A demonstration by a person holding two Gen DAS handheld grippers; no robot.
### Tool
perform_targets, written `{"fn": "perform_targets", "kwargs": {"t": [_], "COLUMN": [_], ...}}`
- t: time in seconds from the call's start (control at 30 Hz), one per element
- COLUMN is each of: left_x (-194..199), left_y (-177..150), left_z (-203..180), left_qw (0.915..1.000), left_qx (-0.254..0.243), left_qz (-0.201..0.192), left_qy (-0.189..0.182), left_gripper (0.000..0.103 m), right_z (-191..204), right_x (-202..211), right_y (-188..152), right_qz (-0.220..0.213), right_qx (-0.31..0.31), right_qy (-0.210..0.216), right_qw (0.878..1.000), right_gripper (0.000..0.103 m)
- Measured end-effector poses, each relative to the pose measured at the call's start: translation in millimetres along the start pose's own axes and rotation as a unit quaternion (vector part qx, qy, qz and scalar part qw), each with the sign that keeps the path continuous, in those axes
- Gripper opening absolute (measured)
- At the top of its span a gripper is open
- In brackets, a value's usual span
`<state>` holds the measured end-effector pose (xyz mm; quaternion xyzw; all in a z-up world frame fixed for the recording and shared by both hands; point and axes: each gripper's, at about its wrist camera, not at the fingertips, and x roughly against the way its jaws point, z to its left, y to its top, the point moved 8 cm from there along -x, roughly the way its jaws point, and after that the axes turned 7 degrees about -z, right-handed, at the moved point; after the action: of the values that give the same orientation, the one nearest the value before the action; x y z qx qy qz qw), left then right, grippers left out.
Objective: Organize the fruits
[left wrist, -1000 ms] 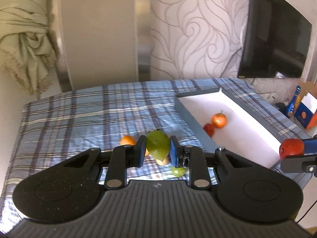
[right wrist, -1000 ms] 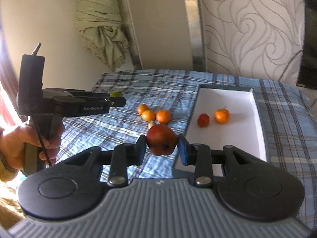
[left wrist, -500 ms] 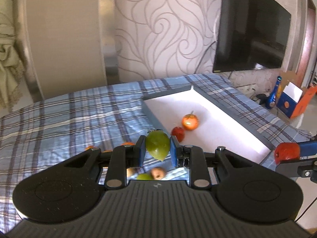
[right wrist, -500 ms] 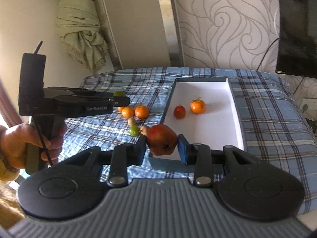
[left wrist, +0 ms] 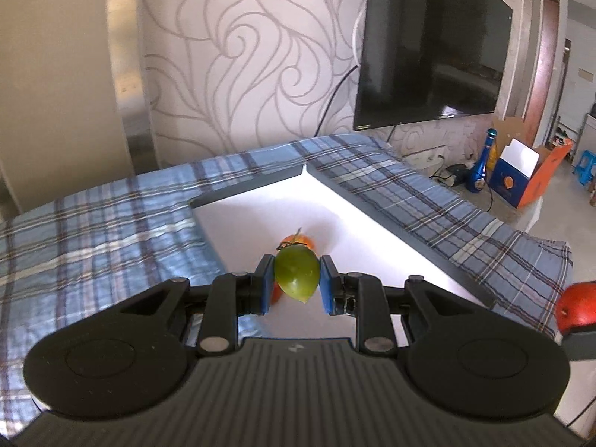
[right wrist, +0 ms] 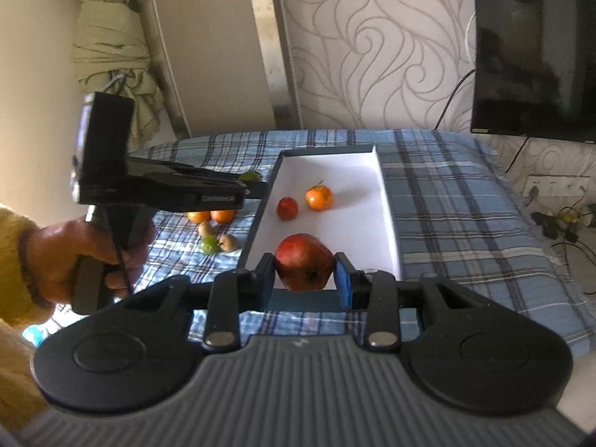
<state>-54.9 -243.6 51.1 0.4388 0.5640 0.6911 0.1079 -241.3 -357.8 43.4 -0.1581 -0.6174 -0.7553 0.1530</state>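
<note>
My left gripper (left wrist: pixel 297 279) is shut on a green pointed fruit (left wrist: pixel 296 276) and holds it above the near left part of the white tray (left wrist: pixel 376 231). My right gripper (right wrist: pixel 304 275) is shut on a red pomegranate (right wrist: pixel 303 262) above the tray's near end (right wrist: pixel 357 231). In the tray lie an orange (right wrist: pixel 319 197) and a small red fruit (right wrist: pixel 287 208). On the cloth left of the tray lie two oranges (right wrist: pixel 210 216), a green fruit (right wrist: pixel 209 244) and two small brown fruits (right wrist: pixel 227 242). The left gripper also shows in the right wrist view (right wrist: pixel 257 186).
The tray sits on a blue plaid cloth (right wrist: pixel 458 201) covering the table. A television (left wrist: pixel 428 48) hangs on the patterned wall behind. A blue bottle (left wrist: pixel 482 164) and an orange and blue box (left wrist: pixel 521 175) stand on the floor at the right.
Both grippers have moved right and forward with their fruits, from over the cloth to over the tray. The loose fruits on the cloth have not moved.
</note>
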Motion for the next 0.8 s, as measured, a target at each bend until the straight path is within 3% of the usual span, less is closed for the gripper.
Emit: {"fn": "perform_targets", "kwargs": {"t": [0.43,0.8], "left_x": [-68.1,-83.7], "left_y": [-13.1,-11.0], "left_z": [-15.4,-10.4], "left_qw": [0.9996,0.9995], "left_qx": [-0.01,-0.017], "left_qz": [0.027,0.025], "left_qy": [-0.007,0.006], "left_gripper": [0.029,0.029], "right_z": [-16.8,-21.6], "right_x": [5.8,9.2], "right_y": [-4.0,-0.9], "right_qz": [0.007,0.0], "right_qx": [-0.009,-0.005], "right_qy": [-0.035,-0.043], "right_qw": [0.999,0.999], "right_gripper": [0.037,0.037]}}
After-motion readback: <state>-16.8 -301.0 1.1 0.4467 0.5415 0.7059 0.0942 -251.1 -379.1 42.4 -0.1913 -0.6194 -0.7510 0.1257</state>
